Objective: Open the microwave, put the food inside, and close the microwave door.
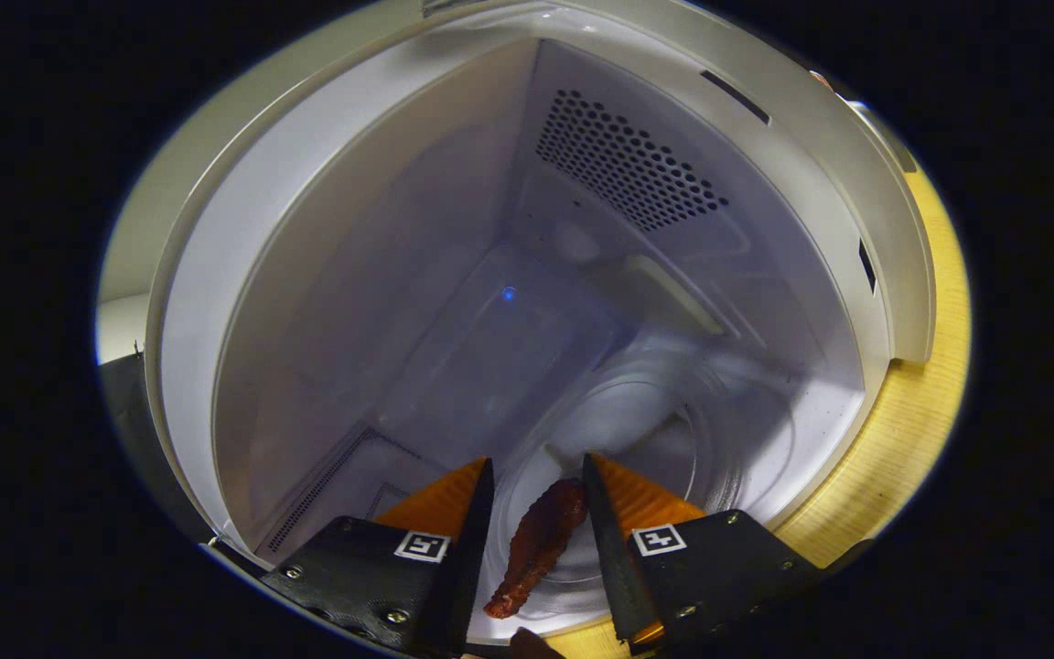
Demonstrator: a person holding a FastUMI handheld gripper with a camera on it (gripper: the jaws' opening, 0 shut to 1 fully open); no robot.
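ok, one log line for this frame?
stage: placing food | microwave: door open | gripper: inside cavity, fingers apart | food strip: between fingers, over glass turntable | grip contact: cannot tell

Gripper point(538, 471) reaching into the open microwave point(527, 229)

A reddish-brown piece of food point(541, 545) lies between the parted fingers, its far end touching the right one, with a gap to the left. The food is over the microwave's glass turntable point(673, 430); the vent holes point(628, 160) lie far beyond it on the wall.

Dim, cool light fills the microwave cavity point(454, 302) beyond the fingers; a small blue glint sits on its back wall. Straight edges bow strongly outward. The glass turntable point(664, 430) looks smeared and soft.
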